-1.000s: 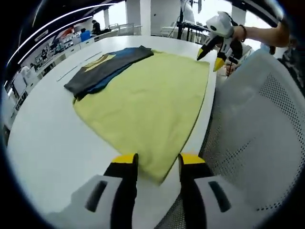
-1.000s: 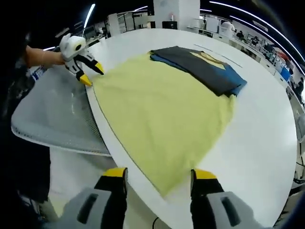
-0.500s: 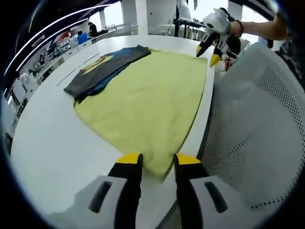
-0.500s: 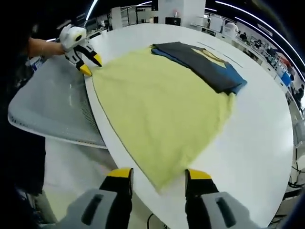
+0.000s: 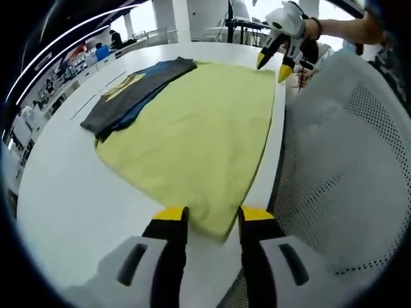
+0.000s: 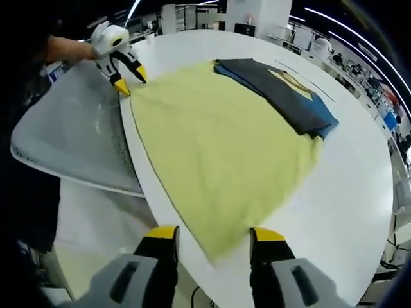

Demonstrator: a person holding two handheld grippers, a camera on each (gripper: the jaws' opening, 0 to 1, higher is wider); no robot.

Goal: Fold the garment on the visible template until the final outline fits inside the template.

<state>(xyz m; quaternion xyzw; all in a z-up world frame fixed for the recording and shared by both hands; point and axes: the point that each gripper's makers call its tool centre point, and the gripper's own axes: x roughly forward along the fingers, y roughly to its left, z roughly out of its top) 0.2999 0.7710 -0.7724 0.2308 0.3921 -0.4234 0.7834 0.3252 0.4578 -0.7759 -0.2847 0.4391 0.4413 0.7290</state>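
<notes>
A yellow garment [image 5: 192,128] lies spread flat on the round white table [image 5: 64,192]. My left gripper [image 5: 213,217] is open, its jaws on either side of one near corner of the cloth at the table edge. My right gripper [image 6: 214,234] is open too and straddles the other corner of the yellow garment [image 6: 218,147] on the same edge. Each gripper also appears in the other's view: the right gripper [image 5: 273,67] at the top right, the left gripper [image 6: 131,83] at the top left. Both hover at their corners.
A folded dark grey and blue garment stack [image 5: 131,93] rests on the yellow cloth's far edge, and it appears as the dark stack [image 6: 282,96] in the right gripper view. A white mesh chair back [image 5: 347,160] presses against the table edge between the grippers, also seen as the chair [image 6: 70,141].
The right gripper's jaws have narrowed a little and sit closer around their corner. The left gripper has shifted only slightly. The yellow cloth and the dark stack lie as before.
</notes>
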